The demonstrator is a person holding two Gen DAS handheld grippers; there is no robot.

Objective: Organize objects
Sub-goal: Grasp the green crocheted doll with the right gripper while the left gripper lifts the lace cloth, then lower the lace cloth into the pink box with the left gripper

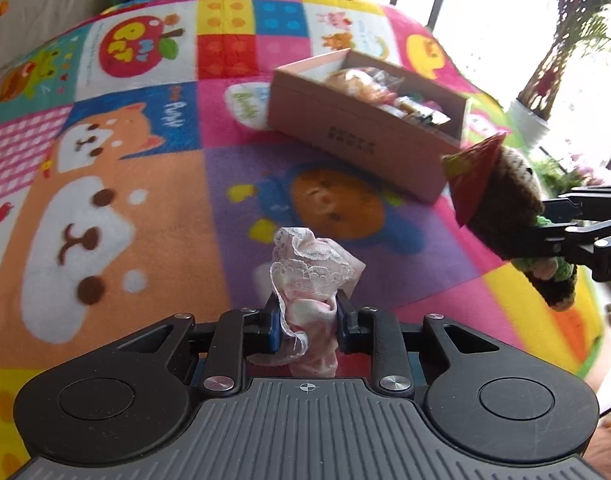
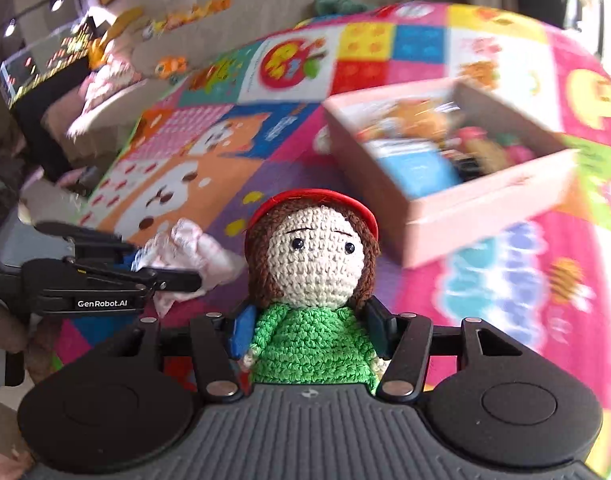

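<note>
Both loads are lifted over the blanket: left gripper clenched on lace cloth, right gripper clamping the crochet doll, next needing carrying into the pink box.

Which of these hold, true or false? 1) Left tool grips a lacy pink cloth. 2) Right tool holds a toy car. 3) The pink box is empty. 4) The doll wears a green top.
1) True: the left tool is shut on the lacy pink cloth.
2) False: the right tool holds a crochet doll.
3) False: the pink box already holds several items.
4) True: the top is green, under a red hat.
</note>
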